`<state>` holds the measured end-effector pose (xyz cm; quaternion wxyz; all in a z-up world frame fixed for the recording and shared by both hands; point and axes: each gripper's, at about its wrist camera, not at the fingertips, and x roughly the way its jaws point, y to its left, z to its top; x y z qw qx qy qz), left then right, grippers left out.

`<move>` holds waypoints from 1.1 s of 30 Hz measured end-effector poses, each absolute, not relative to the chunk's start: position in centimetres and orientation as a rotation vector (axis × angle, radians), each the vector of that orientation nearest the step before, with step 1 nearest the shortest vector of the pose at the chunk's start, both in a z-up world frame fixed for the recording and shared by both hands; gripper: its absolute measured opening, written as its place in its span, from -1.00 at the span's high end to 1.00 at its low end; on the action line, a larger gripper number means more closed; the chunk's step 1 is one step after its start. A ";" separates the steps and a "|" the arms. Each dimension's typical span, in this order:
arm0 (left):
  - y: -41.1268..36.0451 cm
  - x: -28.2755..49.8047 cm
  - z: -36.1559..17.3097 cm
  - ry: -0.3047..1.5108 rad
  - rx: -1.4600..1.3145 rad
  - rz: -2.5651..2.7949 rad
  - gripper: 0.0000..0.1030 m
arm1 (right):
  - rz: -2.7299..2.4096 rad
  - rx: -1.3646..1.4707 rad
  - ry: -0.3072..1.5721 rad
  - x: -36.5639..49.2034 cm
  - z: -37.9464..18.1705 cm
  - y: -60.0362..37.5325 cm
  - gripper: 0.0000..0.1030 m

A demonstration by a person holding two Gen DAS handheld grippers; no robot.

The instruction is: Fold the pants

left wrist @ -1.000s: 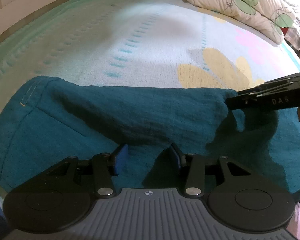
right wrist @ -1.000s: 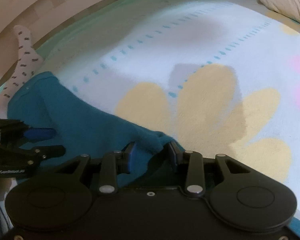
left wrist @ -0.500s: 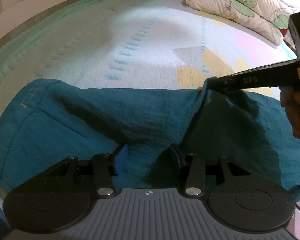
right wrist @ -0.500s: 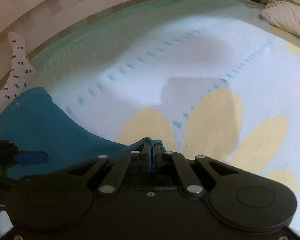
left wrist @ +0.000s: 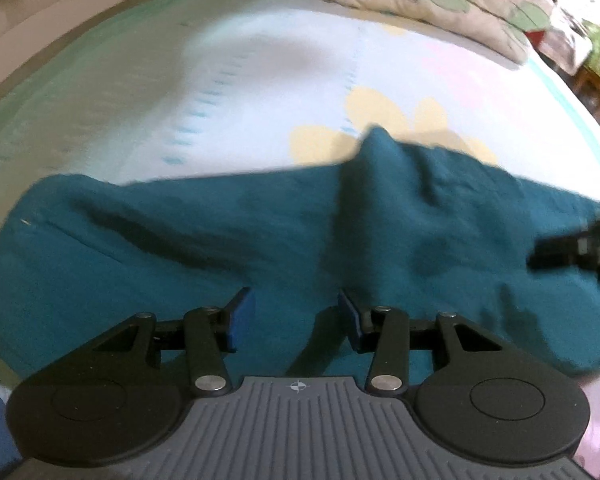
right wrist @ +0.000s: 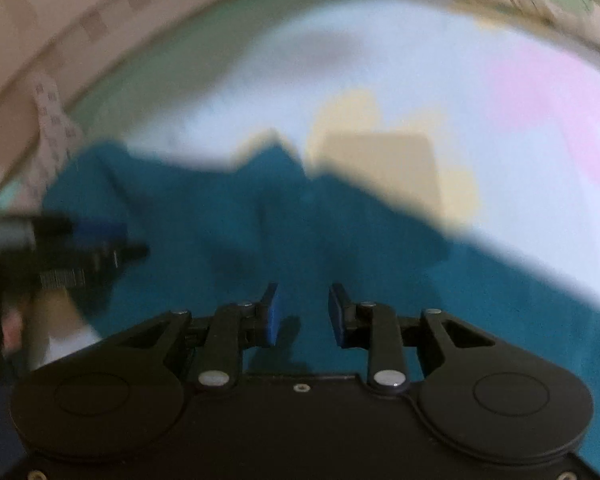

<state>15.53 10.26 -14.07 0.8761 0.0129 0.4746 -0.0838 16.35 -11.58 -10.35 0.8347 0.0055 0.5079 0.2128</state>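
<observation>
Having just opened off the edge it was pinching, the right gripper (right wrist: 302,314) now hangs with fingers apart over the pants (left wrist: 228,240), which lie rumpled across the bed (left wrist: 260,60), the left gripper (left wrist: 296,318) open too, so that fold looks placed.

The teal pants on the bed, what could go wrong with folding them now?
1. The teal pants have a raised peak at the far edge; it may flop into a wrinkle instead of a clean fold.
2. The right hand-held gripper, whose jaws have just opened, and the left hand-held gripper both stand open, gripping nothing, so the cloth could slump on the blanket.
</observation>
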 end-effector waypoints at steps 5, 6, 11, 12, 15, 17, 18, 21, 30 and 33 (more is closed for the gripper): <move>8.5 14.5 -15.6 1.025 0.088 -0.182 0.12 | 0.383 0.044 1.197 12.0 -13.2 -13.2 0.25; 8.4 14.3 -15.6 1.015 0.106 -0.179 0.11 | 0.381 0.051 1.186 11.4 -13.0 -13.5 0.25; 7.9 14.3 -13.7 1.006 0.072 -0.129 0.15 | 0.262 0.114 1.089 10.2 -9.8 -17.4 0.25; 7.4 14.1 -13.1 0.987 0.074 -0.128 0.15 | 0.230 0.133 1.068 10.0 -9.1 -18.6 0.25; 5.0 13.6 -11.4 0.951 0.106 -0.173 0.15 | 0.088 0.199 1.000 9.6 -7.1 -23.7 0.25; 3.0 13.5 -11.0 0.947 0.128 -0.224 0.14 | 0.000 0.230 0.980 9.4 -6.1 -27.1 0.16; 1.8 13.5 -10.9 0.947 0.139 -0.249 0.14 | -0.041 0.244 0.972 9.3 -5.7 -28.8 0.15; -1.9 13.3 -11.3 0.961 0.156 -0.326 0.14 | -0.156 0.272 0.948 8.5 -4.9 -34.2 0.14; -10.7 13.4 -13.5 0.990 0.194 -0.483 0.14 | -0.372 0.351 0.962 7.5 -6.7 -45.4 -0.15; -12.3 14.1 -14.8 1.028 0.181 -0.502 0.14 | -0.391 0.334 0.989 7.4 -8.3 -47.0 -0.15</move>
